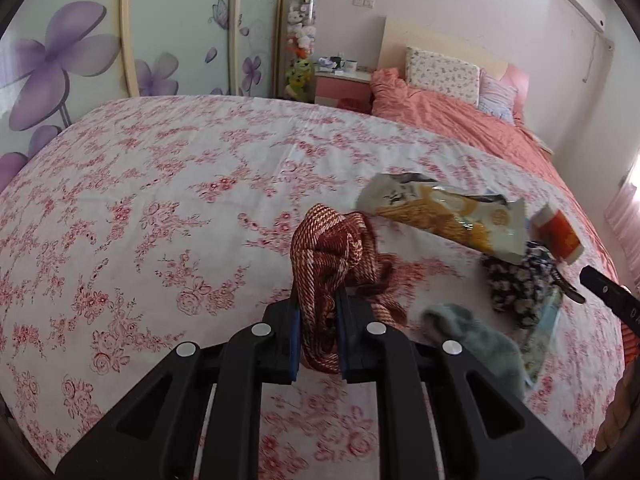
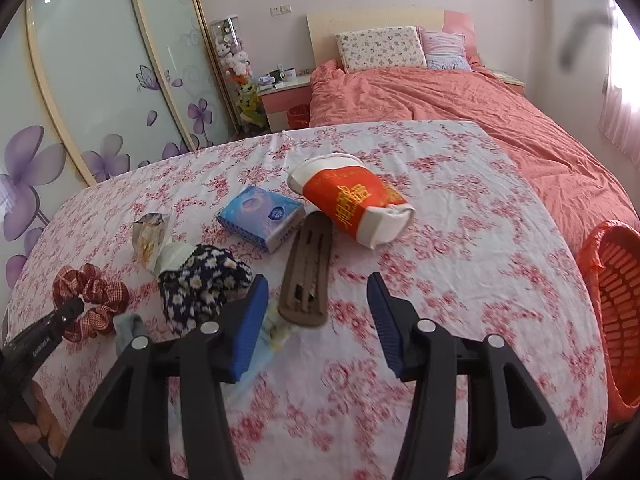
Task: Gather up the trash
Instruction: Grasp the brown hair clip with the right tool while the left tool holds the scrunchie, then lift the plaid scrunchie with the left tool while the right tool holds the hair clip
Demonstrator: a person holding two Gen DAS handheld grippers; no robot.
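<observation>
Left gripper (image 1: 318, 312): jaws clamped on a red checked scrunchie (image 1: 336, 248), cloth pinched between the blue pads, the loop standing up above the fingertips. In the right wrist view the same scrunchie (image 2: 90, 304) sits at the far left, with the black tip of the left gripper (image 2: 70, 312) on it.

Right gripper (image 2: 316, 312): jaws apart, nothing pressed between the pads. A brown flat slotted piece (image 2: 306, 272) lies in the gap, just beyond the fingertips, pointing away.

Surface: bed (image 2: 460, 240) with a pink-flowered sheet.

Trash on the sheet:
- crushed paper cup (image 2: 352, 200), red and white, on its side, just beyond the brown piece
- blue tissue pack (image 2: 262, 216), left of the cup, touching the brown piece's far end
- snack bag (image 1: 444, 212), yellow and grey, right of the scrunchie

Other items: dark flowered cloth (image 2: 204, 284) just left of the right gripper; grey-blue cloth (image 1: 476, 340), blurred, near edge.

Orange basket (image 2: 616, 300) at the right edge of the bed.
</observation>
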